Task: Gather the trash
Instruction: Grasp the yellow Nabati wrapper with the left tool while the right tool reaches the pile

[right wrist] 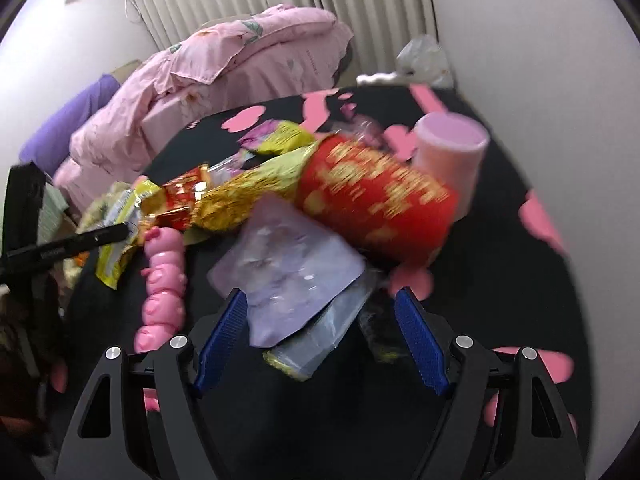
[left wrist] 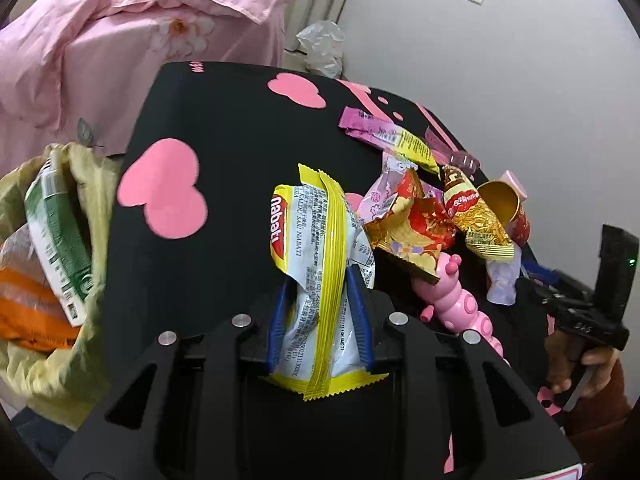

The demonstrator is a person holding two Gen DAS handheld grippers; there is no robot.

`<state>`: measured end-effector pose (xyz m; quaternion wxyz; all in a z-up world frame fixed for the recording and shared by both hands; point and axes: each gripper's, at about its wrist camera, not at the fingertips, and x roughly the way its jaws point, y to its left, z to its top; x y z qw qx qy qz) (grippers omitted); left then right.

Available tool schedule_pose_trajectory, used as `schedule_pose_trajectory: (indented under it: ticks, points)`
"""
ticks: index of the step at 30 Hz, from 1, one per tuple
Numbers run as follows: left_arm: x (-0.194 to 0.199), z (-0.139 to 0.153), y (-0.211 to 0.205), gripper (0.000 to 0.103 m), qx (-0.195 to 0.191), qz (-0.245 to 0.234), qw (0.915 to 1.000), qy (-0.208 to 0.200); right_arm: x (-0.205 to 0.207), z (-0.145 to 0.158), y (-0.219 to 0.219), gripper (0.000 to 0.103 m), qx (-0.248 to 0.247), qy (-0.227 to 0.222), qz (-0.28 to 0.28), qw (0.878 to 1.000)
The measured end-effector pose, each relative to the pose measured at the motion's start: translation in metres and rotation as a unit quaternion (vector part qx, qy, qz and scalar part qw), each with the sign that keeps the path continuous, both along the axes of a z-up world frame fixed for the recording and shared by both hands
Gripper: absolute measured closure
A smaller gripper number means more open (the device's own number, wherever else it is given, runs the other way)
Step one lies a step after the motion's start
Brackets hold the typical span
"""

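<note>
My left gripper (left wrist: 320, 280) is shut on a yellow and white Nabati wrapper (left wrist: 320, 256), held above the black table (left wrist: 224, 152). A yellow-green trash bag (left wrist: 52, 264) with wrappers inside hangs open at the left. A heap of trash lies at the right: a red and gold wrapper (left wrist: 412, 224), a purple and yellow wrapper (left wrist: 384, 132), a red paper cup (left wrist: 508, 208). My right gripper (right wrist: 322, 300) is open, its fingers on either side of a pale purple wrapper (right wrist: 288, 276). The red paper cup (right wrist: 376, 200) lies on its side just beyond it.
A pink caterpillar toy (left wrist: 460, 304) lies by the heap and shows in the right wrist view (right wrist: 166, 280). A pink cup (right wrist: 448, 156) stands behind the red one. A pink duvet (left wrist: 120, 40) is piled beyond the table. A white plastic bag (left wrist: 322, 46) sits at the far edge.
</note>
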<state>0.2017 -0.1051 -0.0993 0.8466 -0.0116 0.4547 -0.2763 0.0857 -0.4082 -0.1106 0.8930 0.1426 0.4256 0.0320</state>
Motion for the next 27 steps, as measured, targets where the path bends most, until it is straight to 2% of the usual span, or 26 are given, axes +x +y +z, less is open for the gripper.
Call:
schedule_pose_trajectory:
  ticks: [1,3,5,8,10,13,17,19,23,27]
  points:
    - [-0.002,0.003,0.005,0.076,-0.005,0.008,1.0,-0.001,0.003,0.0,0.004,0.049,-0.004,0.001,0.004,1.0]
    - [-0.005,0.008,0.011,0.076,-0.009,0.015,0.9998,-0.004,0.004,0.002,0.009,0.054,-0.004,-0.004,0.012,1.0]
    - [-0.008,0.013,0.019,0.076,-0.013,0.027,0.9995,-0.01,0.003,0.006,0.015,0.072,-0.004,-0.008,0.027,1.0]
    - [-0.011,0.016,0.029,0.075,-0.02,0.039,0.999,-0.009,-0.002,0.015,0.028,0.084,-0.013,-0.013,0.067,0.998]
    - [-0.014,0.017,0.032,0.075,-0.024,0.04,0.9989,-0.006,-0.007,0.018,0.033,0.087,-0.013,-0.015,0.085,0.996]
    - [-0.019,0.018,0.031,0.075,-0.025,0.031,0.9992,-0.009,-0.018,0.027,0.04,0.087,-0.024,-0.021,0.1,0.994]
    - [-0.025,0.025,0.029,0.073,-0.031,0.02,0.9991,-0.021,-0.029,0.039,0.034,0.087,-0.037,-0.044,0.079,0.995]
    - [-0.027,0.029,0.029,0.072,-0.034,0.023,0.9987,-0.03,-0.03,0.04,0.035,0.086,-0.042,-0.041,0.083,0.995]
    - [-0.027,0.025,0.028,0.07,-0.04,0.024,0.9988,-0.017,-0.028,0.03,0.04,0.063,-0.012,-0.028,0.107,0.994]
    - [-0.035,0.016,0.019,0.069,-0.032,-0.001,0.9995,-0.008,-0.025,0.02,0.053,0.062,-0.011,-0.014,0.121,0.992]
